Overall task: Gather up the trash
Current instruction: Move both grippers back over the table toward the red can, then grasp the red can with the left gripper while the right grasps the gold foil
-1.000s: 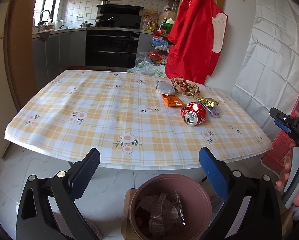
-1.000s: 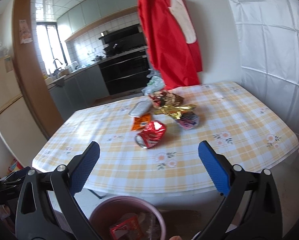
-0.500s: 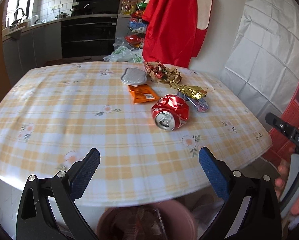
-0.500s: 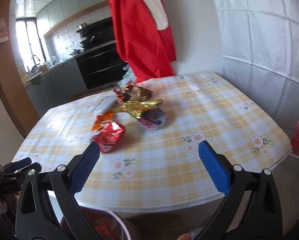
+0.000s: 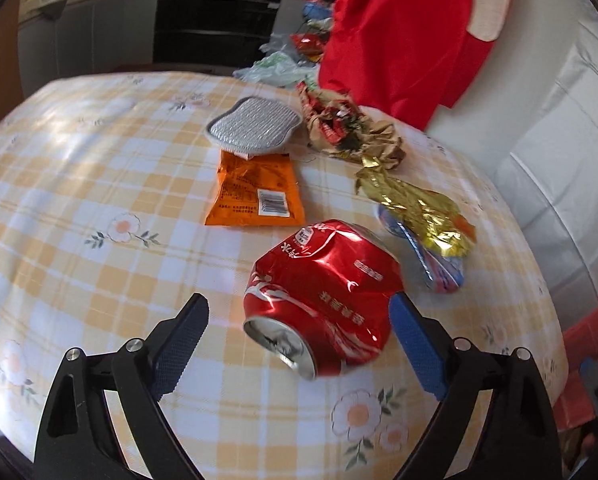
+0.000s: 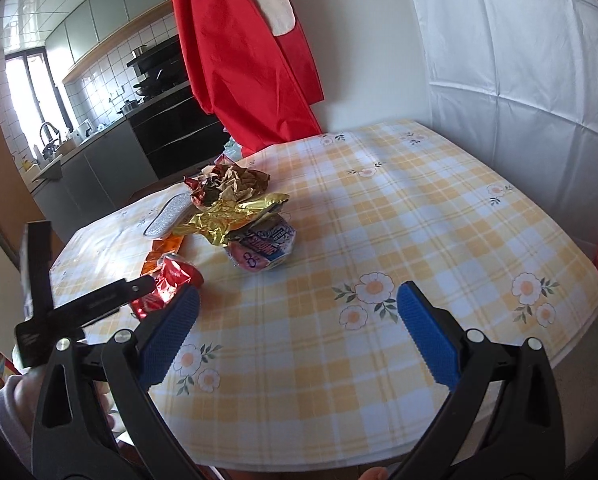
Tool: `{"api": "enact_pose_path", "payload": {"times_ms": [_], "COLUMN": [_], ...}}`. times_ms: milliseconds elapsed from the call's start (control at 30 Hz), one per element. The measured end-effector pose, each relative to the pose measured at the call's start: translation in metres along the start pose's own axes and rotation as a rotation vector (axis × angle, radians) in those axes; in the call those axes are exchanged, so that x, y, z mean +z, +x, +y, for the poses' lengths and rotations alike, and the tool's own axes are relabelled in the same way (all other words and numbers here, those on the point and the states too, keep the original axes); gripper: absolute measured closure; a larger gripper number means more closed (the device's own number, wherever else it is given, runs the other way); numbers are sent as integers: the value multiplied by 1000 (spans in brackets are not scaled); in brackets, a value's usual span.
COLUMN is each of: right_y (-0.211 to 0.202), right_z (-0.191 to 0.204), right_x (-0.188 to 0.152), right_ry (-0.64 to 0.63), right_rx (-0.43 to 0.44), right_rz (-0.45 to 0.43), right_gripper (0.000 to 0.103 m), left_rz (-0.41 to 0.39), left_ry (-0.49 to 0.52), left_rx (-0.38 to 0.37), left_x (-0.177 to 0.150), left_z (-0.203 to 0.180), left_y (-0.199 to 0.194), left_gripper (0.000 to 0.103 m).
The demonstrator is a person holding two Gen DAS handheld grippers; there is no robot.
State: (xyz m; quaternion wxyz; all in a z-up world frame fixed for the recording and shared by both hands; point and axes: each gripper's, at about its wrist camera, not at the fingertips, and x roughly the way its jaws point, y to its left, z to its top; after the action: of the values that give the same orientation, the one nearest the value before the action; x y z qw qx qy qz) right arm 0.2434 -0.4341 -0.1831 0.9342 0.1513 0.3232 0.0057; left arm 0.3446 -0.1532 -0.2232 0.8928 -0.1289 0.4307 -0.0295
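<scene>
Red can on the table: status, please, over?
Left hand-held gripper closing around crushed red can, pads not yet pressing. Right hand-held gripper open, empty, above tablecloth. Orange packet and gold wrapper close by, not blocking.

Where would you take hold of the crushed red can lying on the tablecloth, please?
Grip the crushed red can across its dented middle, coming from above with one pad on each long side. It lies on its side, open end toward the left tongs, whose closing jaws already straddle it; the ends are too long to span.
</scene>
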Motion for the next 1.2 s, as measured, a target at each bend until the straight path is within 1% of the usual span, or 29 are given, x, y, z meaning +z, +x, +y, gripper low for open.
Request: {"api": "enact_pose_path", "payload": {"times_ms": [100,200,267,333,400,467,500,533,567,600,633,667,700,767,800,833,933,967,1000,1033,1067,1133,1200], "right_y": [8,16,20,24,30,33,36,39,42,47,49,53,57,66,70,75,95,106,113,122,134,147,164], "right_z": [0,2,4,6,7,9,9,9,9,10,11,14,15,16,16,18,28,32,35,38,42,48,50], "right_x": [2,2,2,2,1,1,1,2,3,5,6,9,11,19,23,26,37,41,43,46,47,49,50], "right_ry": [-2,-11,-18,-19,-13,-9,-6,-5,-2,-7,-15,-28,-31,-21,-15,-13,-24,-18,-8,4,20,41,83], "right_rx": [2,6,9,15,26,33,40,49,69,92,89,61,49,86,100,109,147,164,186,208,218,203,187], "right_rz": [7,12,14,21,30,37,44,54,66,80,87,100,108,112,111,111,114,122,133,151,174,189,214], "right_gripper": [6,6,6,6,6,6,6,6,6,6,6,6,6,6,6,6,6,8,18,26,26,27,31], "left_rz": [30,45,52,67,58,56,55,54,56,58,58,56,55,47,37,21,-14,-28,-43,-61,-74,-100,-120], "left_ry": [-18,30,32,9,16,12,12,11,10,15,28,42,41,32,35,42,52,55,59,64,66,70,74], "left_rx": [19,28,38,26,26,10,3,-16,-36,-50,-50,-38,-45,-60,-58,-56,-53,-53,-52,-50,-49,-46,-48], "left_x": [-2,-8,-8,-8,-7,-5,-4,-4,-3,-3,-2,-2,-2,-4,-4,-4,-3,-2,-1,0,1,1,0], "left_z": [1,1,5,13,17,23,26,28,30,31,31,33,35,44,48,52,62,65,67,71,74,80,86], "left_y": [13,21,25,29,27,26,25,23,22,19,16,14,11,6,3,-2,-15,-20,-25,-31,-35,-45,-55], "left_gripper": [14,14,14,16,18,22,27,38,46,62,66,66,67,67,67,70,71,71,71,71,71,71,71]}}
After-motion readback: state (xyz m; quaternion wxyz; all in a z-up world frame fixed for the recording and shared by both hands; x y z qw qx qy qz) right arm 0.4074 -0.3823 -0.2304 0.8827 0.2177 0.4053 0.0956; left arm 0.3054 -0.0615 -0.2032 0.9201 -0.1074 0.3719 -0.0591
